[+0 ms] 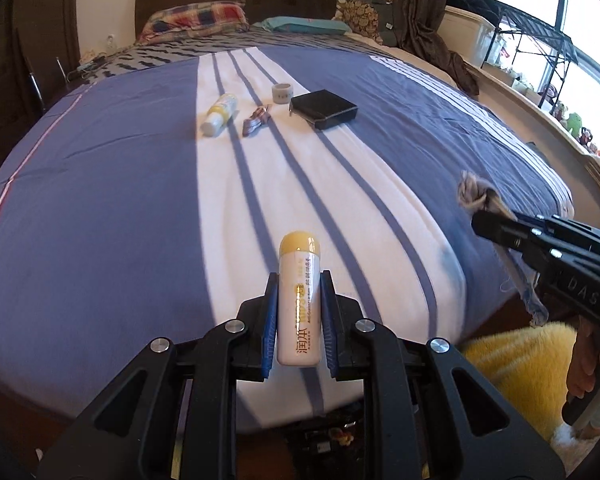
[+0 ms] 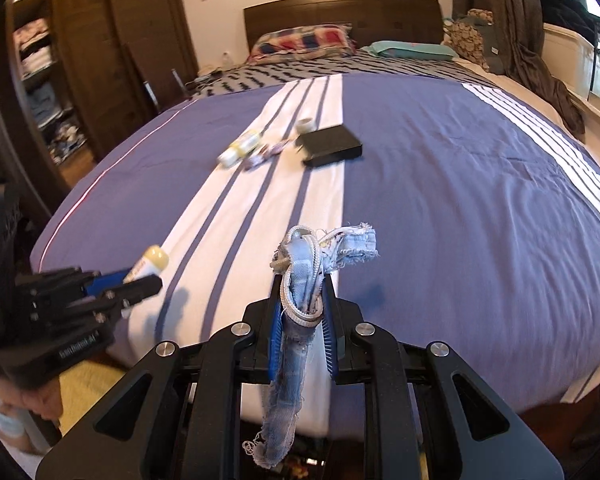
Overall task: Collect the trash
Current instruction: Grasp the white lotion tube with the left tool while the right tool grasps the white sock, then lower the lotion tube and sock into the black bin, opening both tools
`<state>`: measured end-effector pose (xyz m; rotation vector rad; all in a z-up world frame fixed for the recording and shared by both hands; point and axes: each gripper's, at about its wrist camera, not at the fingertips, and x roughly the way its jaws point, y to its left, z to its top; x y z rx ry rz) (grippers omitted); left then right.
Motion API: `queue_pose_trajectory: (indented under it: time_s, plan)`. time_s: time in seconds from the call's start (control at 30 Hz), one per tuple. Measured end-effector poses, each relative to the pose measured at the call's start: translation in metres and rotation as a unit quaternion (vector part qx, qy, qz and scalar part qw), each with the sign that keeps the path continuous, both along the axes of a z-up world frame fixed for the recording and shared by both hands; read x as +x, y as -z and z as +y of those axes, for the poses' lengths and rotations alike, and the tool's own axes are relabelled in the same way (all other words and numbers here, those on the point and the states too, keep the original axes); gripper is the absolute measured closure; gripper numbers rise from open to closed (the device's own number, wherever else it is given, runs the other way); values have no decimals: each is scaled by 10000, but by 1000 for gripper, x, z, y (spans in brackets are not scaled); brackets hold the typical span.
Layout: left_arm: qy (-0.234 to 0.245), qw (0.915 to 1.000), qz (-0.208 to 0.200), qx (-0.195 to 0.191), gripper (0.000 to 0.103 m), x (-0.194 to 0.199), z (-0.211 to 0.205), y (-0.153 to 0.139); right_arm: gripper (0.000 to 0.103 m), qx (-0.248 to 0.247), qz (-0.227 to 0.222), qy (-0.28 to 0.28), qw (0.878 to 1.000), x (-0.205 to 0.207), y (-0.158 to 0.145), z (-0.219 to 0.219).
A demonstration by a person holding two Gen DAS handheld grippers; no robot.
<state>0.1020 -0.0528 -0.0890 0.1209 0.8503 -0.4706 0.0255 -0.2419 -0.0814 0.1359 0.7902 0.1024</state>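
- A bed (image 1: 100, 184) with a striped blue cover is filling both views.
- The left gripper (image 1: 298, 312) is clamping a white bottle (image 1: 300, 300); it looks light, rigid, slippery, gripped mid-body.
- The right gripper (image 2: 302, 320) is pinching a frayed denim scrap (image 2: 296, 344): soft, limp.

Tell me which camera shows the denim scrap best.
The right wrist view. There the denim scrap fills the centre, clamped in the right gripper, with its knotted top and frayed tail sharp. The left wrist view catches it only at the right edge, blurred, mostly hidden behind that gripper.
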Motion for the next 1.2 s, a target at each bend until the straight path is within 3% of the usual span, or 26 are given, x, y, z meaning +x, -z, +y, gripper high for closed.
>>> queue_pose_trajectory:
  time_s: [0.1, 0.37, 0.6, 0.97, 1.2]
  plan:
    - [17, 10000, -28, 8, 85, -27, 10, 4, 84, 113, 134, -121, 9998, -27, 12, 6]
    - [66, 9990, 447, -25, 85, -83, 28, 40, 84, 271, 541, -174, 9980, -80, 52, 17]
    - [225, 9953, 936, 62, 85, -110, 22, 79, 84, 431, 1070, -383, 9926, -93, 91, 34]
    - [359, 9859, 1604, 325, 85, -110, 8, 133, 84, 449, 1844, -225, 9816, -86, 143, 39]
    - [423, 9752, 2135, 390, 85, -106, 0, 172, 84, 462, 2144, -113, 9756, -80, 162, 36]
